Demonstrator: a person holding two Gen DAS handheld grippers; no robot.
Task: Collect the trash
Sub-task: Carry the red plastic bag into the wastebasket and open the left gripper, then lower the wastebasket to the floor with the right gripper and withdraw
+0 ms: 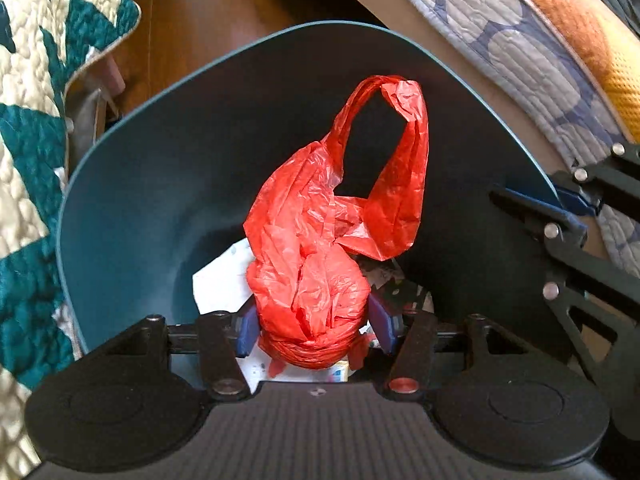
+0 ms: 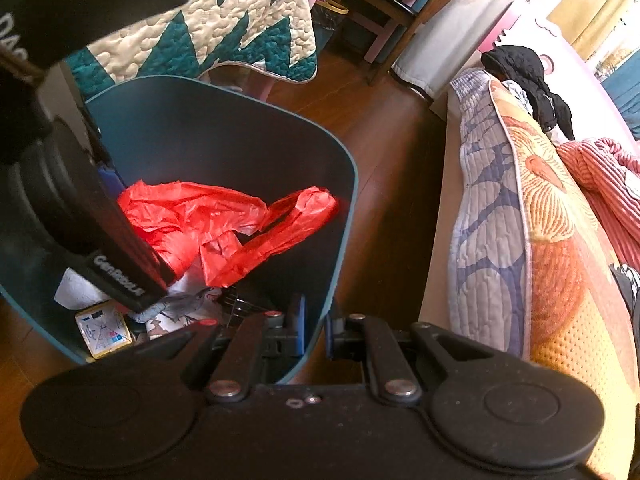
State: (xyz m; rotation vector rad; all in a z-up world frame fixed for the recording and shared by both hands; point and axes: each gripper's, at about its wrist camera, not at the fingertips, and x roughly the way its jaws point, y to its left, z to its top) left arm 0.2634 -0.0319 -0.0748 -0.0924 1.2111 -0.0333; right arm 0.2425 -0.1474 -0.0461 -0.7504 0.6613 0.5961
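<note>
A dark teal trash bin (image 1: 132,184) stands on the wood floor; it also shows in the right wrist view (image 2: 340,248). My left gripper (image 1: 312,326) is shut on a crumpled red plastic bag (image 1: 320,248) and holds it inside the bin's mouth, its handle loop sticking up. The bag also shows in the right wrist view (image 2: 208,228), under the left gripper's body. My right gripper (image 2: 315,330) is shut on the bin's near rim, one finger inside the wall and one outside; it shows at the right edge of the left wrist view (image 1: 576,208). Paper scraps (image 1: 220,276) and a small carton (image 2: 104,330) lie at the bottom.
A teal-and-cream quilt (image 1: 28,120) hangs left of the bin. A bed with a patterned quilted cover (image 2: 520,220) runs along the right. Wood floor (image 2: 384,128) lies between them, with chair legs (image 2: 380,36) beyond.
</note>
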